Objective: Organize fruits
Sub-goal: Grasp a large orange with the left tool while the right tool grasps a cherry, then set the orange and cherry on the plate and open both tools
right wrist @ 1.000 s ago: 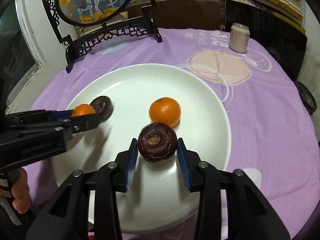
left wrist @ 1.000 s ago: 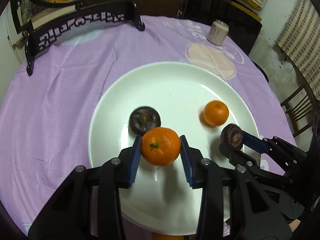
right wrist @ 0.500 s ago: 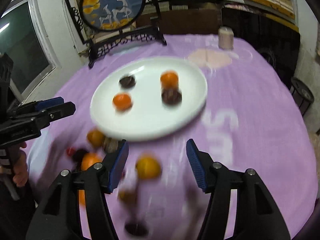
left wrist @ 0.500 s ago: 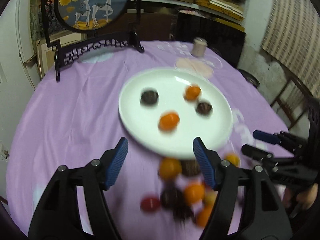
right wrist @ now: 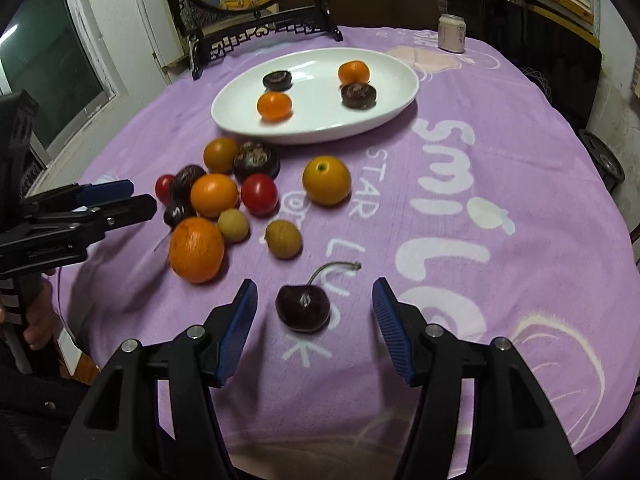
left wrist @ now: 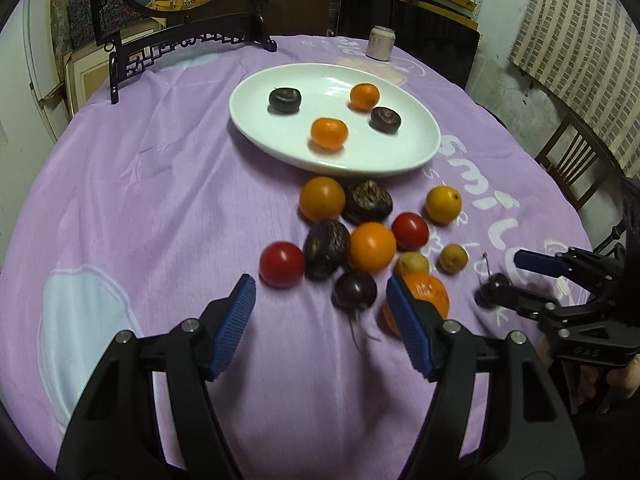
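Fruits sit in two groups on the purple tablecloth. White plate toward the table's far edge carries four: two small oranges and two dark flat fruits, all apart from one another. Loose pile lies just beside the plate's near rim: oranges, two red tomatoes, dark fruits, two small tan fruits, several touching. One dark cherry with a curved stem lies alone toward the near edge.

Left gripper: jaws parted wide, nothing gripped; another dark cherry lies beyond the gap between its blue pads.

Right gripper: jaws parted wide, straddling the lone cherry without pad contact.

Pale can stands near the far edge.
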A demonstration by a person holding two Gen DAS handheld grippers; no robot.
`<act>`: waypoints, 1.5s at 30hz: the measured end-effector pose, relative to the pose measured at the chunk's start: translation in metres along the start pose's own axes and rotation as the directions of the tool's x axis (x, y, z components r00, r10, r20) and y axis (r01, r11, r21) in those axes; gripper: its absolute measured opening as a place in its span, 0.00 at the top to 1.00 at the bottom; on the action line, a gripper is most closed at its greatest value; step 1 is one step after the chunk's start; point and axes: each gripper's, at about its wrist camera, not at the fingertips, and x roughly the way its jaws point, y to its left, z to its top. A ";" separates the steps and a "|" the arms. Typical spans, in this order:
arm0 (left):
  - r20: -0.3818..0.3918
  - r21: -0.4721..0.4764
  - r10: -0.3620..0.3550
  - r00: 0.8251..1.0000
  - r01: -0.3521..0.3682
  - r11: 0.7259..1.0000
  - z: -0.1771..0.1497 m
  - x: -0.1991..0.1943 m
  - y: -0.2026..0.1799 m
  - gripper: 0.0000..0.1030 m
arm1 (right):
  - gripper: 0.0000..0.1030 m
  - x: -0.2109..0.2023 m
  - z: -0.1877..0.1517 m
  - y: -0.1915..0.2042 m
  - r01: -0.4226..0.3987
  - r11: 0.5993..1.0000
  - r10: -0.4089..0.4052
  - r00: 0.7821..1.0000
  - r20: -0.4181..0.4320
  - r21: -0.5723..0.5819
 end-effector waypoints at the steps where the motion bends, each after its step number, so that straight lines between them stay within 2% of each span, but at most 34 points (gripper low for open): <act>1: -0.002 0.003 -0.008 1.000 0.008 1.000 -0.002 -0.001 -0.002 0.31 | 0.42 0.002 -0.001 0.001 0.003 1.000 -0.003 1.000 0.000 -0.005; 3: -0.014 0.015 -0.028 1.000 0.028 1.000 -0.006 0.000 -0.011 0.31 | 0.49 0.009 -0.004 0.004 0.003 1.000 -0.003 1.000 -0.012 -0.010; 4: -0.023 0.028 -0.041 0.999 0.042 0.999 -0.009 0.000 -0.017 0.31 | 0.70 0.014 -0.006 0.005 -0.004 1.000 0.004 1.000 -0.025 -0.010; 10: -0.057 0.099 -0.064 0.996 0.070 0.993 -0.019 0.006 -0.046 0.31 | 0.70 0.003 -0.012 0.005 -0.007 1.000 0.007 1.000 0.024 0.003; 20: -0.109 0.082 -0.104 0.989 0.114 0.990 -0.015 0.030 -0.062 0.36 | 0.70 -0.011 -0.023 -0.020 -0.008 0.995 0.003 0.999 0.053 0.097; 21: -0.117 0.077 -0.100 0.988 0.109 0.991 -0.014 0.035 -0.062 0.37 | 0.70 -0.012 -0.023 -0.022 -0.012 0.994 0.006 0.998 0.056 0.104; 23: -0.144 0.054 -0.104 0.984 0.113 0.992 -0.014 0.044 -0.060 0.48 | 0.70 -0.013 -0.024 -0.023 -0.019 0.993 0.012 0.998 0.060 0.112; 24: -0.122 0.051 -0.091 0.988 0.098 0.994 -0.013 0.044 -0.059 0.56 | 0.70 -0.013 -0.024 -0.024 -0.021 0.993 0.015 0.998 0.062 0.113; 32: -0.116 0.030 -0.112 0.987 0.116 0.993 -0.012 0.043 -0.054 0.57 | 0.70 -0.010 -0.022 -0.025 -0.025 0.993 0.019 0.998 0.055 0.113; 38: -0.082 0.029 -0.131 0.988 0.134 0.991 -0.006 0.026 -0.048 0.57 | 0.70 -0.006 -0.014 -0.022 -0.023 0.995 0.018 0.999 0.048 0.100; 43: -0.034 0.017 -0.136 0.990 0.137 0.990 0.015 0.012 -0.032 0.57 | 0.70 -0.007 0.008 -0.013 -0.039 0.997 0.034 0.997 0.075 0.064; 45: -0.004 0.021 -0.113 0.994 0.113 0.993 0.031 0.006 -0.026 0.57 | 0.70 -0.009 0.028 -0.008 -0.041 0.999 0.038 0.994 0.104 0.026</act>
